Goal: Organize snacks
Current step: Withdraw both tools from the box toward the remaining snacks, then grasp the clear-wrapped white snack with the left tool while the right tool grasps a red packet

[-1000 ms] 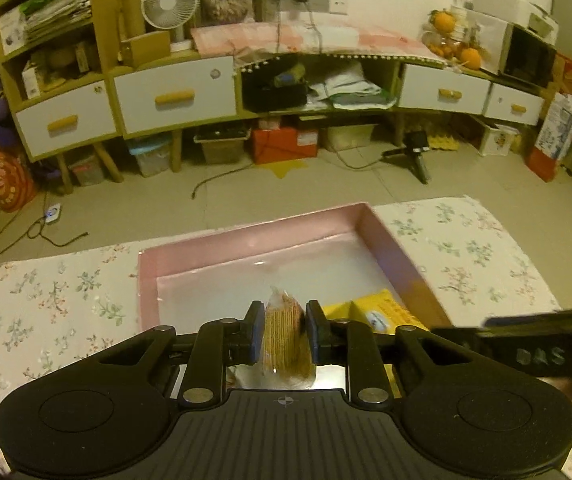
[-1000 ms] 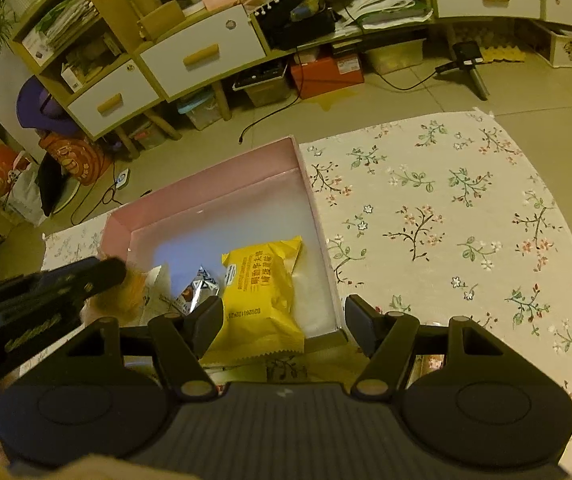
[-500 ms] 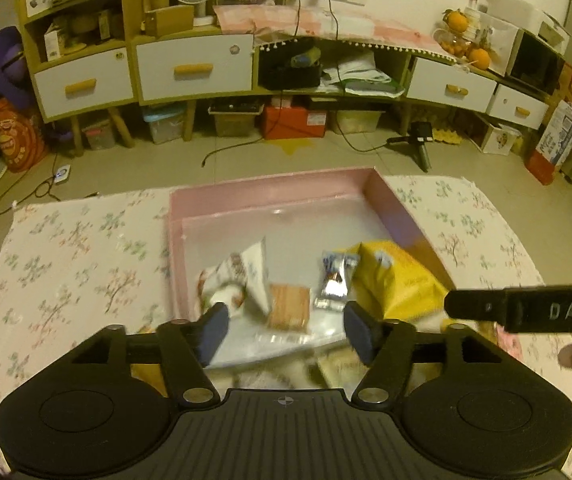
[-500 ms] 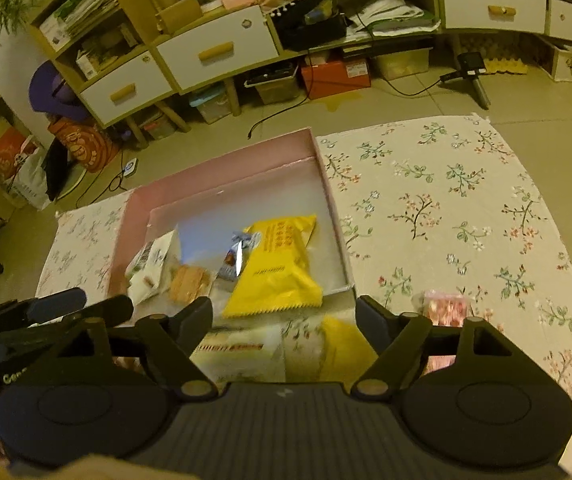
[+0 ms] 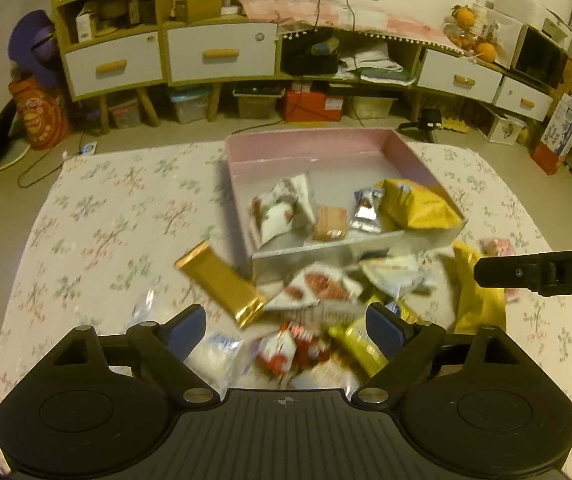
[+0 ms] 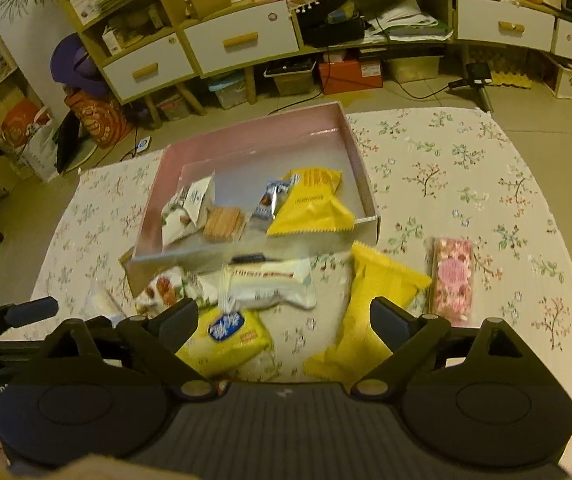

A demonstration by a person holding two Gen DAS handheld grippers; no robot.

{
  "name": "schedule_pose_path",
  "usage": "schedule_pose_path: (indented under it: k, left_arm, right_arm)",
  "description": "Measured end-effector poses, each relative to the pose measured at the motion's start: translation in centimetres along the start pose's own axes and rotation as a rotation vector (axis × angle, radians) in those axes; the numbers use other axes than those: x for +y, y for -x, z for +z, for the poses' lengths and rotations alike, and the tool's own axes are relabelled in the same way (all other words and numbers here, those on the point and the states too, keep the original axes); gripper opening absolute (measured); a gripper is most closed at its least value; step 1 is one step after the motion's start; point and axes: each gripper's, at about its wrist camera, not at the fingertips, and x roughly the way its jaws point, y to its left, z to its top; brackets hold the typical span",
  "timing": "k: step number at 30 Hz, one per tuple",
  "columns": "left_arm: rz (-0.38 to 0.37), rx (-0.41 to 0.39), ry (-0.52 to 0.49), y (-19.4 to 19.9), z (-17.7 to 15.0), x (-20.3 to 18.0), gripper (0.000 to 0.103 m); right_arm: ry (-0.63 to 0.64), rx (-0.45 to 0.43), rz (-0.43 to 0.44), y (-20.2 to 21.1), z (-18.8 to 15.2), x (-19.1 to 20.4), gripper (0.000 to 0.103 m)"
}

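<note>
Left gripper (image 5: 286, 330) jaws wide, have just been opening, nothing pinched; loose wrappers lie on the cloth under the gap. Right gripper (image 6: 284, 326) same: jaws spread, just been opening, empty, yellow packets below the gap.

Pink box (image 6: 356, 160) sits ahead of both claws, near wall facing them. Inside it: white packet (image 6: 188, 208), cracker pack (image 6: 222, 222), silver-blue wrapper (image 6: 270, 200), big yellow bag (image 6: 312, 204). Far half of the box floor is bare.

Pile just in front of the box's near edge, between box and claws: gold bar (image 5: 222, 284) ahead-left of the left claw, end against the box corner; long white pack (image 6: 274, 280) ahead of the right claw; blue-label yellow pack (image 6: 226, 334) by its left finger; plain yellow bag (image 6: 370, 308) by its right finger. Pink bar (image 6: 452, 280) lies ahead-right, apart from the pile.

Floral cloth (image 6: 486, 168) right of the box is open out to the table edge; the left side too.
</note>
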Motion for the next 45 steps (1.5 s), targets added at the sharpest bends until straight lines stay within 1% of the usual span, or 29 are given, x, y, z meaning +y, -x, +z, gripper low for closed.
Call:
schedule_pose_path:
  k: [4,6,12,17,20,22,27,29,31,32,33,35,37,39,41,43,45]
  left_arm:
    - [0.020,0.014,0.001,0.2,-1.5,0.8,0.089]
    - [0.035,0.020,0.019,0.1,-2.2,1.6,0.089]
    - [0.119,0.040,0.164,-1.5,-3.2,4.2,0.089]
    - [0.170,0.056,0.248,-3.5,-2.8,5.4,0.089]
    - [0.217,0.046,0.266,-4.7,-2.2,5.5,0.089]
    - [0.244,0.042,0.274,-5.5,-1.9,5.6,0.089]
    - [0.262,0.073,0.315,-7.6,-1.5,6.0,0.086]
    - [0.268,0.090,0.327,-8.2,-1.7,6.3,0.080]
    - [0.259,0.106,0.331,-8.5,-2.1,6.4,0.066]
    - [0.247,0.111,0.331,-8.5,-2.3,6.5,0.061]
    - [0.237,0.120,0.329,-8.6,-2.5,6.5,0.053]
    - [0.241,0.120,0.290,-8.3,-2.8,6.4,0.044]
    - [0.226,0.122,0.259,-8.0,-3.1,6.5,0.031]
    - [0.193,0.124,0.243,-7.6,-3.4,6.9,0.026]
    - [0.161,0.129,0.215,-7.2,-3.8,7.1,0.025]
    - [0.133,0.135,0.166,-6.9,-4.2,7.1,0.025]
    - [0.115,0.139,0.101,-6.5,-4.6,6.9,0.025]
  right_arm:
    - [0.020,0.009,-0.012,-0.1,-1.5,0.7,0.094]
    - [0.026,0.018,-0.013,-0.2,-2.3,1.0,0.094]
    - [0.025,0.067,-0.013,-1.3,-4.1,1.8,0.094]
    - [0.020,0.109,-0.020,-2.6,-4.8,2.4,0.094]
    - [0.020,0.136,-0.032,-3.4,-4.9,2.8,0.094]
    - [0.012,0.152,-0.024,-3.9,-5.0,3.0,0.094]
    - [-0.026,0.190,-0.007,-5.0,-5.0,3.0,0.093]
    - [-0.021,0.199,-0.010,-5.4,-5.1,3.2,0.092]
    - [-0.005,0.210,-0.022,-5.8,-5.4,3.3,0.089]
    - [0.006,0.217,-0.029,-6.0,-5.6,3.3,0.087]
    - [0.020,0.224,-0.035,-6.2,-5.9,3.4,0.085]
    - [0.056,0.213,-0.050,-6.2,-6.2,3.6,0.084]
    - [0.095,0.206,-0.070,-6.1,-6.4,3.9,0.078]
    - [0.127,0.200,-0.079,-6.0,-6.6,4.1,0.075]
    - [0.164,0.194,-0.092,-5.7,-6.9,4.2,0.070]
    - [0.198,0.188,-0.102,-5.5,-7.2,4.3,0.065]
    - [0.226,0.186,-0.105,-5.3,-7.4,4.3,0.063]
